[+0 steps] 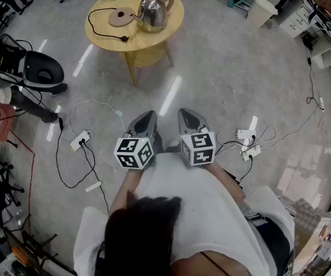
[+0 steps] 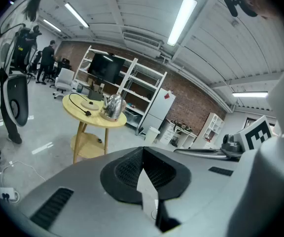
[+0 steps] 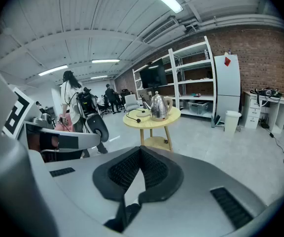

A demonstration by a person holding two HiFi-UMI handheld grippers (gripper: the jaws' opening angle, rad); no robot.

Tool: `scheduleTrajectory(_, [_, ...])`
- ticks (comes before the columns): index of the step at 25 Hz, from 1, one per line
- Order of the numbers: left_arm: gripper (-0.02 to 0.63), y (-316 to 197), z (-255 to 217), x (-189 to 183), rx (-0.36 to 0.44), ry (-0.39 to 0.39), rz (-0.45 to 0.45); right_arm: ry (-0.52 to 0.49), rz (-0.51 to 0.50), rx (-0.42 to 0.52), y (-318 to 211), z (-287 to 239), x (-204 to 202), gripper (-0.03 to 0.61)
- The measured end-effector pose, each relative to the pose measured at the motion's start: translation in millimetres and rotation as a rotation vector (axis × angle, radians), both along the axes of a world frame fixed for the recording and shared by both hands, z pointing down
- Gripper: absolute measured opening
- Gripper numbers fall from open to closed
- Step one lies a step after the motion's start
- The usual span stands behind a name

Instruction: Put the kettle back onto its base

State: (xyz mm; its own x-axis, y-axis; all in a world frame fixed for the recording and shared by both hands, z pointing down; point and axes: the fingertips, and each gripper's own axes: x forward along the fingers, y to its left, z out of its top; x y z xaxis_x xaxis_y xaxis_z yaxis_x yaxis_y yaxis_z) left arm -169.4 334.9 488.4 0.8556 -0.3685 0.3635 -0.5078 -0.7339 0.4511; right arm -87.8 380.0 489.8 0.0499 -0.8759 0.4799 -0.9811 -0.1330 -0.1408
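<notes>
A shiny steel kettle (image 1: 154, 13) stands on a round yellow table (image 1: 164, 32) well ahead of me, right of its flat round base (image 1: 119, 17). The base's black cord loops over the tabletop and ends in a plug (image 1: 123, 38). My left gripper (image 1: 145, 119) and right gripper (image 1: 189, 118) are held side by side close to my body, far short of the table, both shut and empty. The left gripper view shows the kettle (image 2: 113, 106) beyond the left gripper (image 2: 143, 153). In the right gripper view the kettle (image 3: 159, 106) stands beyond the right gripper (image 3: 141, 153).
White power strips (image 1: 80, 140) (image 1: 247, 137) with trailing cables lie on the grey floor on either side of me. A black chair (image 1: 42, 71) stands at the left and a white bin (image 1: 261, 10) at the upper right. White shelving (image 3: 191, 78) lines the brick wall behind the table.
</notes>
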Motion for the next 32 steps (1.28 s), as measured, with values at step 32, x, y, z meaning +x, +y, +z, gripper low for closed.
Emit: scheduleTrajectory(32, [0.027, -174, -3, 49, 0.001, 0.013, 0.093, -0.063, 0.202, -0.012, -148, 11, 50, 0.029])
